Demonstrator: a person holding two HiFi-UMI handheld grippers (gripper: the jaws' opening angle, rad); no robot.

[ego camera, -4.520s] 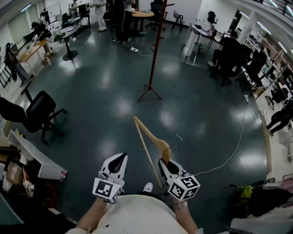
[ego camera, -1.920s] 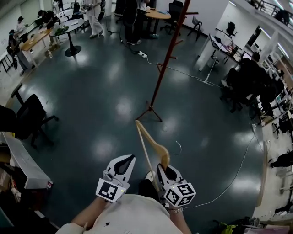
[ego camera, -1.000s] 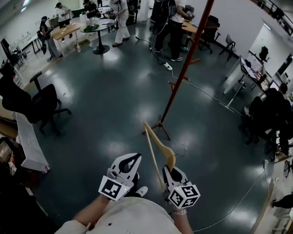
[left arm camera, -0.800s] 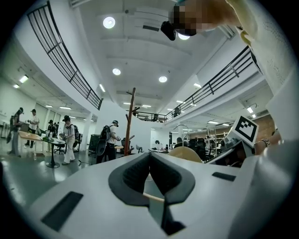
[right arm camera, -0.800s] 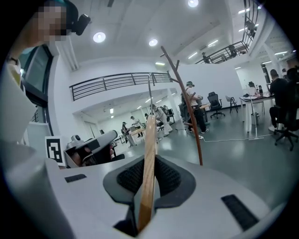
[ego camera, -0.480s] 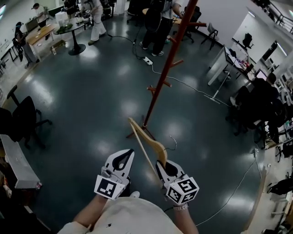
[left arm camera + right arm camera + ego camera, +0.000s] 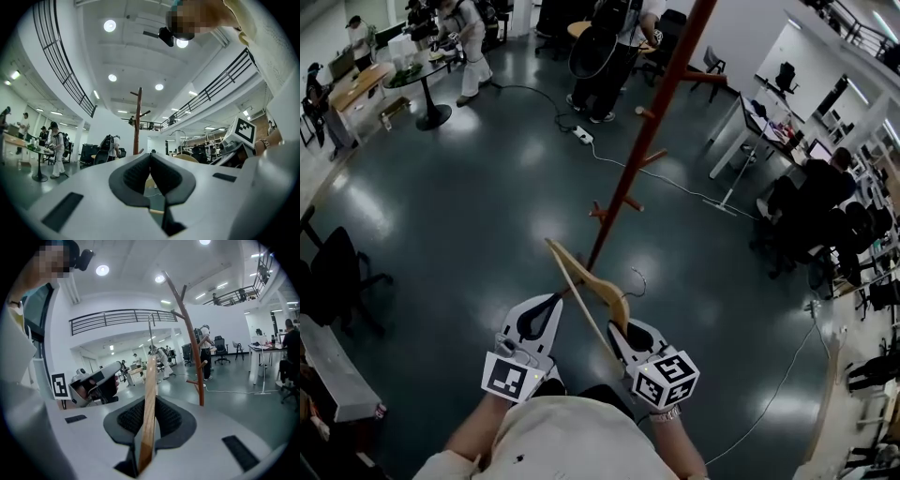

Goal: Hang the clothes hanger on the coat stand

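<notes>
- Head view: the right gripper [image 7: 627, 330] has the wooden clothes hanger [image 7: 602, 289] by its near end. The hanger slants up and away to the far left, with its wire hook [image 7: 636, 279] sticking out to the right of the shoulder.
- The coat stand [image 7: 639, 155] rises just beyond. Its lower pegs [image 7: 600, 212] are near the hanger's far tip, and the hanger is not yet on any peg.
- The left gripper [image 7: 549, 305] sits close beside the hanger; whether it touches cannot be told from here.
- Left gripper view: the jaws are pressed together with nothing between them. The stand's pole [image 7: 137, 123] is straight ahead.
- Right gripper view: the jaws are clamped on the hanger's flat wooden strip [image 7: 149, 394], which runs up through the middle of the view. The stand [image 7: 190, 348] is to its right, apart from it.
- Handling (judgement): the wood looks stiff and light, so no flex to allow for.
- The finish looks smooth, and an end grip leaves a long lever, so the hanger may swivel in the jaws.
- The thin hook has to land on a peg, so a hold nearer the neck would steady it.
</notes>
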